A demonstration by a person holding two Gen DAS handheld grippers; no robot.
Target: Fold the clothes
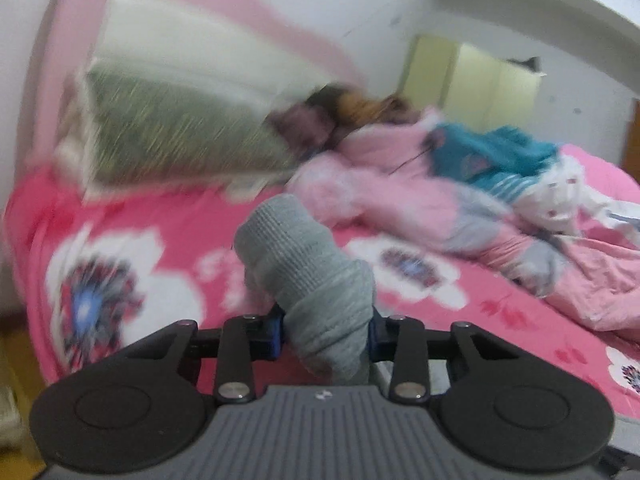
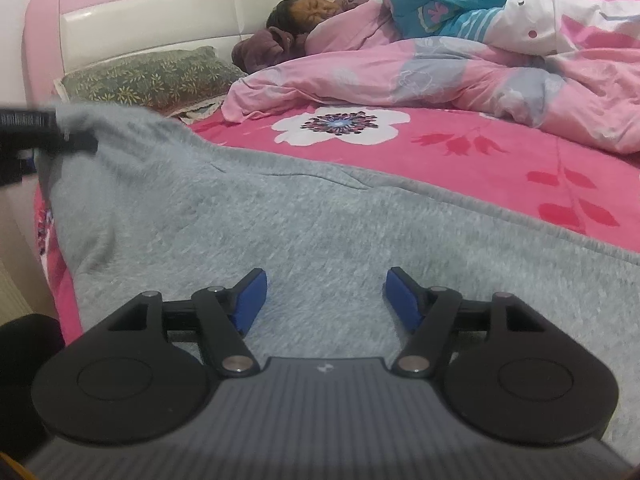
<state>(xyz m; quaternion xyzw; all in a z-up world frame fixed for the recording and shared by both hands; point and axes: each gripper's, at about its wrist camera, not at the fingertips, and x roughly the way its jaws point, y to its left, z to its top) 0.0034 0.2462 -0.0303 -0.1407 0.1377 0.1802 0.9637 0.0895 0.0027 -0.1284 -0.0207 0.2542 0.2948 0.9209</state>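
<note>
A grey knitted garment (image 2: 280, 224) lies spread over the near part of the pink flowered bed (image 2: 480, 160). In the left wrist view a bunched ribbed end of the grey garment (image 1: 316, 280) sticks up between the blue pads, and my left gripper (image 1: 325, 334) is shut on it. From the right wrist view that same left gripper (image 2: 60, 140) shows as a dark shape lifting the garment's left corner. My right gripper (image 2: 325, 300) hovers just over the grey cloth with its jaws open and nothing between the blue pads (image 2: 250, 300).
A person (image 2: 312, 10) lies asleep at the head of the bed under a pink quilt (image 2: 440, 76), with teal and white clothes (image 2: 460, 4) piled on top. A patterned pillow (image 2: 148, 78) leans at the pink headboard (image 2: 140, 8). The bed's left edge drops to the floor.
</note>
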